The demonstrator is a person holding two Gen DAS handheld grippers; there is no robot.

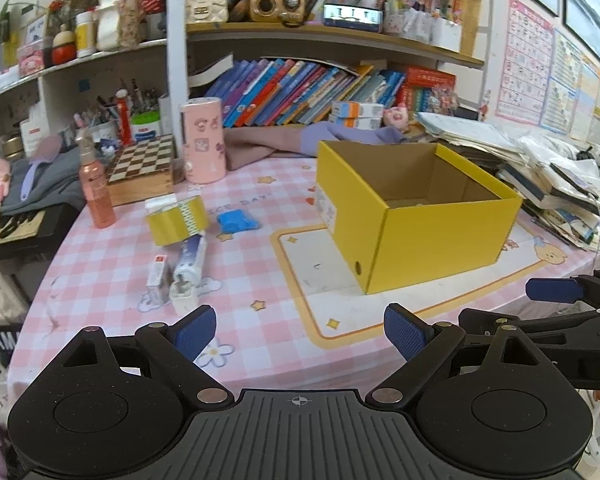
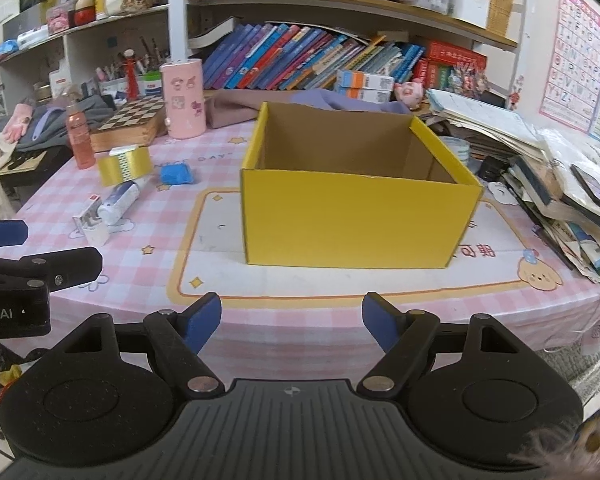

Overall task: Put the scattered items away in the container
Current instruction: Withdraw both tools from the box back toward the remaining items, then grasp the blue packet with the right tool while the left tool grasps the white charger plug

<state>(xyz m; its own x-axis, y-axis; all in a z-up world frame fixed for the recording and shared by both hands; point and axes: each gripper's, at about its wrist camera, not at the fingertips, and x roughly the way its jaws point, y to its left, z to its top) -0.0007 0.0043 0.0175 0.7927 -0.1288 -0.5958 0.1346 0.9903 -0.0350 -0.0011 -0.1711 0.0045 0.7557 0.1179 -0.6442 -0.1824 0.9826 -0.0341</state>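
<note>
Both tongs are spread wide and hold nothing: the left gripper (image 1: 300, 330) and the right gripper (image 2: 292, 318) hang over the table's near edge. The yellow box (image 2: 352, 216) sits mid-table, open on top. Toward the left edge lie a gold tape roll (image 1: 178, 220), a soft blue lump (image 1: 236, 222), a white tube (image 1: 190, 260) and a small white box (image 1: 158, 276). All look light. The tube may roll, so pinch its middle.

Both cams sit low at near edge of the pink checked tablecloth (image 1: 100, 280), angled down twd the bookshelves. Left wrist cam sees the open yellow cardboard box (image 1: 416, 240) corner-on; right wrist cam faces it square, closer. Shared: box, cloth, shelves.
</note>
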